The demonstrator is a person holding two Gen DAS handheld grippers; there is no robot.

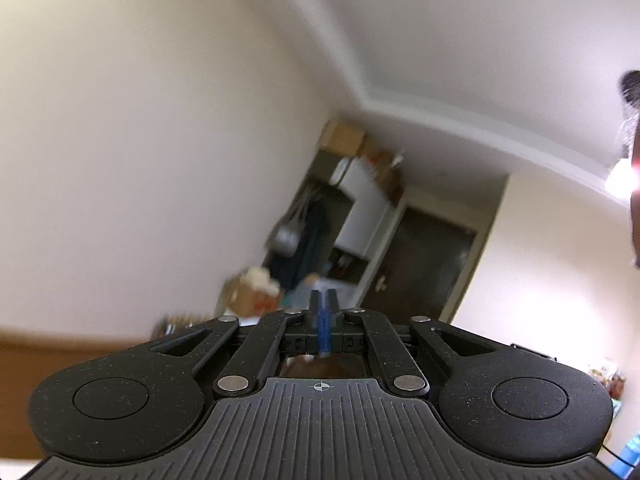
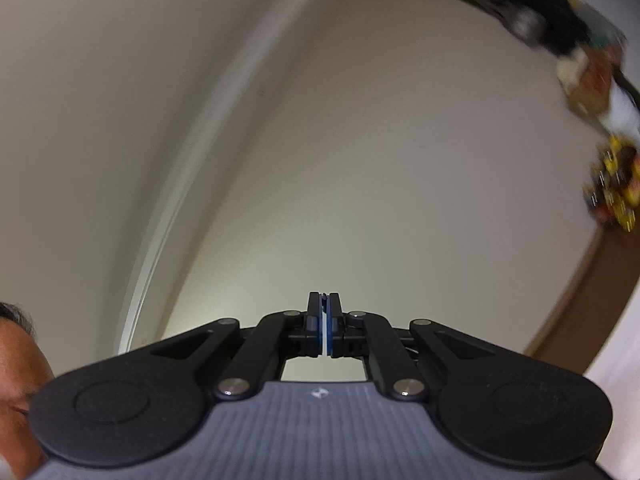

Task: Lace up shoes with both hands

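My left tool (image 1: 323,312) pointed up across the room, its two fingers pressed together with the blue pads (image 1: 323,330) meeting and nothing between them. Beyond it I saw a cream wall (image 1: 140,140), the ceiling (image 1: 480,40), a white cabinet (image 1: 366,208) with cardboard boxes (image 1: 347,138) on top, dark clothes (image 1: 308,236) hanging beside it and a dark door (image 1: 424,264). My right tool (image 2: 324,312) also tilted upward, fingers closed pad to pad and holding nothing. Past it lay plain wall (image 2: 380,160) and a blurred clutter of things (image 2: 612,184) near the right edge. The edge of my head (image 2: 16,360) showed at the lower left. Neither view showed the shoe or its lace, so I could not tell where they were.
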